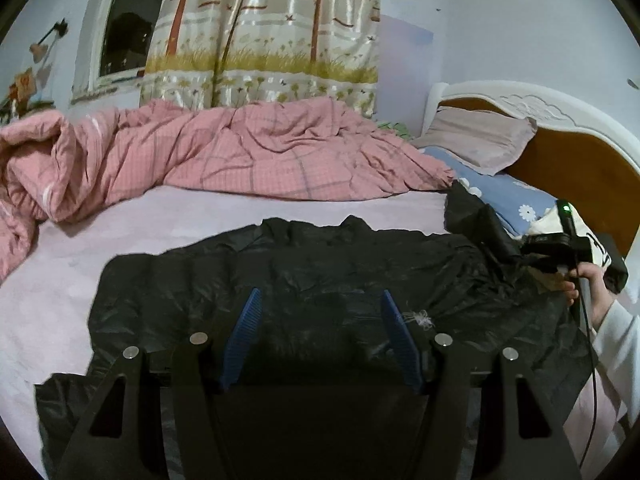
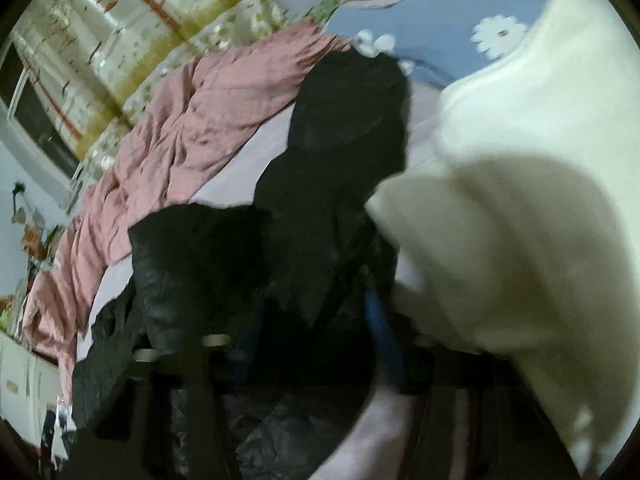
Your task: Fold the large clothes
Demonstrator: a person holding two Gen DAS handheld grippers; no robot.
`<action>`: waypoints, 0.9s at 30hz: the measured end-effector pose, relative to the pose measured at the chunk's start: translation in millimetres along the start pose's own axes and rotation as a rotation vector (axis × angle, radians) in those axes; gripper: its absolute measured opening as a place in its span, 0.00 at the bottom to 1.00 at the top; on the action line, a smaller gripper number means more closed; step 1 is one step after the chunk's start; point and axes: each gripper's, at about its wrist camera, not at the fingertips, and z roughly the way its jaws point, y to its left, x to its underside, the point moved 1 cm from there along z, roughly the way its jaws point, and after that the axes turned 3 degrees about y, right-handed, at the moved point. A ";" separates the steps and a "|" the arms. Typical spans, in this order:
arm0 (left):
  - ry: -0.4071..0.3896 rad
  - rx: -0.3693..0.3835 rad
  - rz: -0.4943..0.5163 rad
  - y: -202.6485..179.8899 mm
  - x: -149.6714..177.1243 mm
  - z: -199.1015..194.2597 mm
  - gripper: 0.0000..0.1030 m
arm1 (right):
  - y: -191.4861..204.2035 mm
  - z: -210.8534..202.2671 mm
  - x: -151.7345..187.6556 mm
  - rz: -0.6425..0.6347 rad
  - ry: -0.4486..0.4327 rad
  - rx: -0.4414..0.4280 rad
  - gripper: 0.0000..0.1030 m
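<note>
A large black puffer jacket [image 1: 304, 276] lies spread on the lilac bed sheet [image 1: 168, 220]. My left gripper [image 1: 322, 320] hovers over its near half, blue pads [image 1: 248, 332] wide apart and nothing pinched between them. At the right, a hand [image 1: 588, 280] holds my right gripper [image 1: 520, 258], and the jacket's sleeve [image 1: 476, 220] stands up off the bed from its jaws. In the blurred right wrist view the sleeve [image 2: 348, 120] runs up from my right gripper [image 2: 316, 316]. One blue finger [image 2: 380, 328] shows there; black cloth hides the other.
A rumpled pink checked quilt [image 1: 208, 160] lies along the far side of the bed. Blue flowered bedding [image 1: 504, 192], a pillow [image 1: 480, 140] and the headboard [image 1: 576, 160] are at the right. Cream-white cloth [image 2: 520, 200] crowds the right gripper's right side. A curtain [image 1: 264, 28] and window stand behind.
</note>
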 end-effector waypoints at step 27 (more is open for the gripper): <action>-0.109 -0.013 0.092 4.9 15.3 -68.5 0.59 | 171.6 -72.6 189.6 -0.551 -0.008 -0.045 0.62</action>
